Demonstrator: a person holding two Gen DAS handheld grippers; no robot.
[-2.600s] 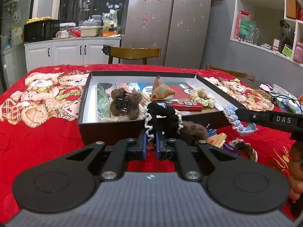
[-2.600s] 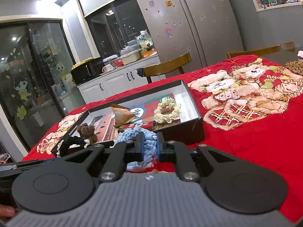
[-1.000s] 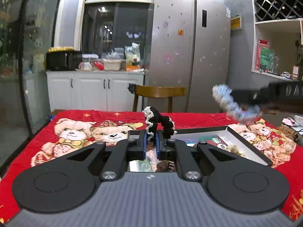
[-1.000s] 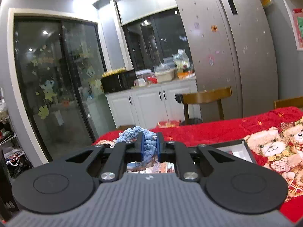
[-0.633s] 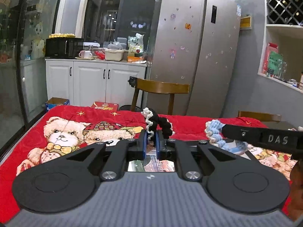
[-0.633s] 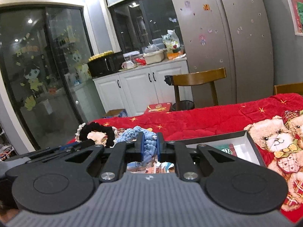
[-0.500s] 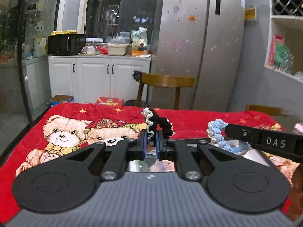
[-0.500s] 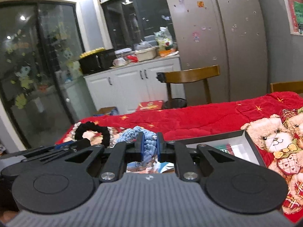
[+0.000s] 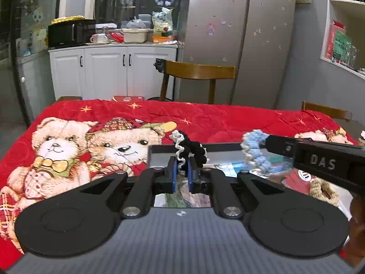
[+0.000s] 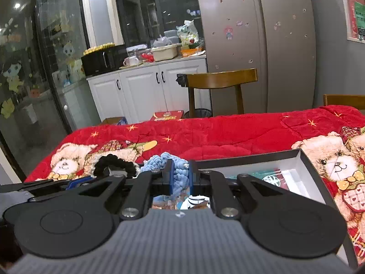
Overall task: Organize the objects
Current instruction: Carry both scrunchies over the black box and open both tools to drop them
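My left gripper [image 9: 181, 175] is shut on a black scrunchie with white trim [image 9: 194, 149] and holds it above the black-walled box [image 9: 157, 147]. My right gripper [image 10: 181, 177] is shut on a light blue knitted scrunchie [image 10: 179, 171] and holds it above the same box [image 10: 303, 159]. In the left wrist view the right gripper comes in from the right with the blue scrunchie [image 9: 253, 153] at its tip. In the right wrist view the black scrunchie [image 10: 114, 163] hangs to the left. A cream scrunchie [image 9: 324, 190] lies in the box.
The table wears a red blanket with teddy bears [image 9: 91, 141]. A wooden chair [image 9: 198, 77] stands behind the table, before a steel fridge [image 9: 246, 34]. White cabinets [image 9: 109, 68] carry kitchen clutter. A second chair back [image 9: 324, 111] shows at the right.
Both grippers rose from table level with their scrunchies and moved over the box. In the last half second they dropped a little lower, and the box floor shows more.
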